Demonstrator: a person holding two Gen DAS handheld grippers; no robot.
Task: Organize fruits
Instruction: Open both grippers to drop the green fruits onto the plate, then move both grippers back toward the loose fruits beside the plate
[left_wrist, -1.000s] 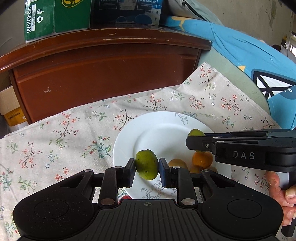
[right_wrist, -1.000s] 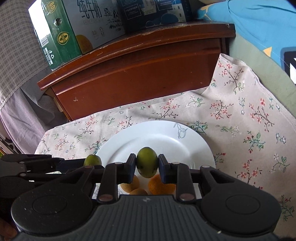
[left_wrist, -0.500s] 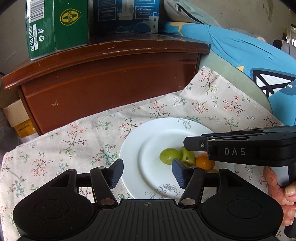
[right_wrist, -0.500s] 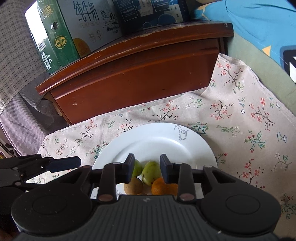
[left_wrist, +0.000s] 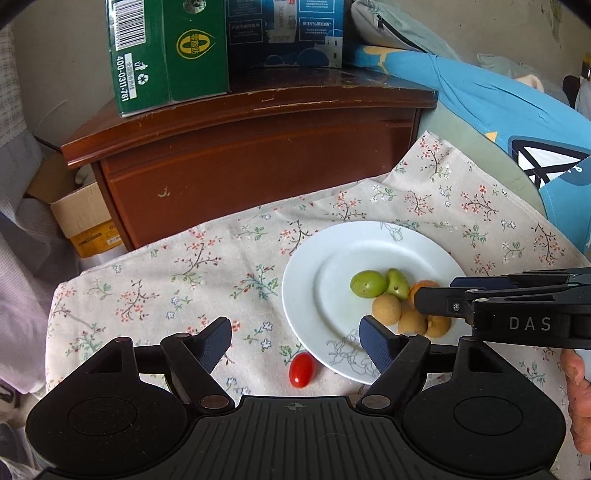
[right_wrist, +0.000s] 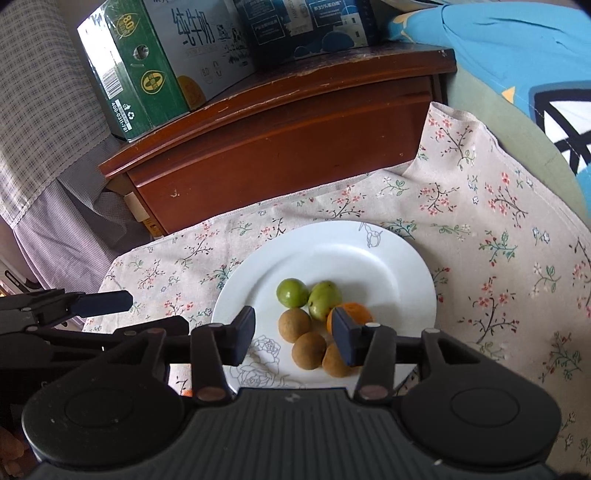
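Two green fruits (right_wrist: 292, 292) (right_wrist: 324, 298) lie side by side, touching, near the middle of the white plate (right_wrist: 369, 258) in the right wrist view. An orange fruit (right_wrist: 354, 309) sits just to their lower right, and three brown round fruits (right_wrist: 294, 325) (right_wrist: 308, 349) (right_wrist: 334, 362) are clustered just below them toward the plate's near edge. In the left wrist view the same pile sits in the right half of the plate (left_wrist: 314, 273), and a red cherry tomato (left_wrist: 301, 369) lies on the floral cloth (left_wrist: 184, 280) just off the plate's lower left rim, at the lower centre of the frame. The left gripper (left_wrist: 295, 338) holds nothing, its fingers spread wide, the tomato lying between and just below their tips. The right gripper (right_wrist: 293, 336) is also spread wide and empty, its fingers either side of the brown fruits in the picture. Above the cloth, across the upper middle of both frames, stands a dark wooden cabinet (right_wrist: 295, 147). On it sit a green carton (left_wrist: 166, 51) at upper left and a dark blue box (left_wrist: 284, 33) beside it. Blue bedding (right_wrist: 517, 55) fills the upper right.
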